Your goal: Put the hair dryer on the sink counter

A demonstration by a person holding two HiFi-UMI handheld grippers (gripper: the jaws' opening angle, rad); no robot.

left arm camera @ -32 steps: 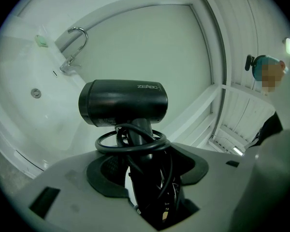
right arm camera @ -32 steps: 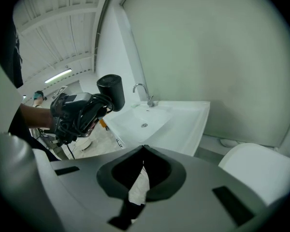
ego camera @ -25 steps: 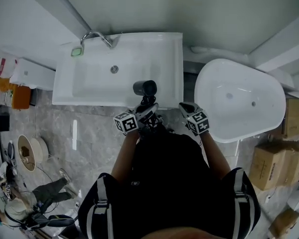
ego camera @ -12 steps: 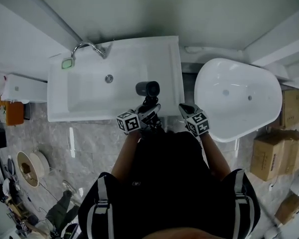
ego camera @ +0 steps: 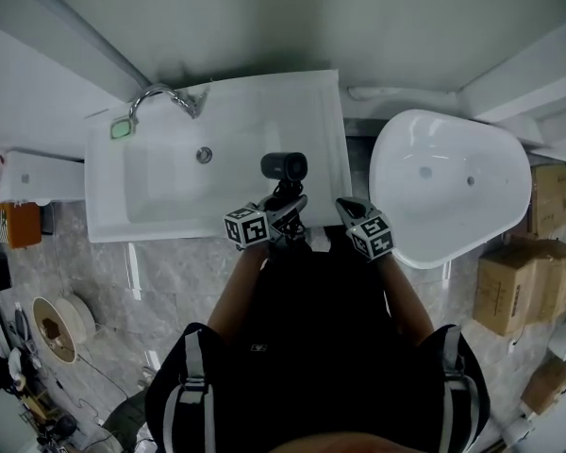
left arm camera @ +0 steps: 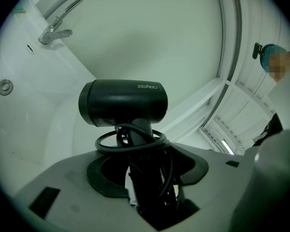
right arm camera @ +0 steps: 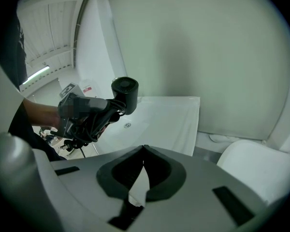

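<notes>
A black hair dryer (ego camera: 284,166) is held up over the right part of the white sink counter (ego camera: 326,121). My left gripper (ego camera: 281,208) is shut on its handle, which has the cord wound round it. In the left gripper view the dryer's barrel (left arm camera: 123,103) lies crosswise above the jaws, and the handle runs down between them (left arm camera: 147,178). My right gripper (ego camera: 351,208) hovers just right of the left one, near the counter's front right corner. Its jaws (right arm camera: 142,170) are shut with nothing in them. From there I see the dryer (right arm camera: 124,93) to the left.
The basin has a drain (ego camera: 204,155), a chrome tap (ego camera: 160,94) at the back left and a small green item (ego camera: 121,128) beside it. A white bathtub (ego camera: 448,182) stands right of the sink. Cardboard boxes (ego camera: 509,295) sit on the floor at the far right.
The left gripper has carried the hair dryer a little farther in over the sink counter and slightly to the right. The right gripper has stayed beside it, still shut.
</notes>
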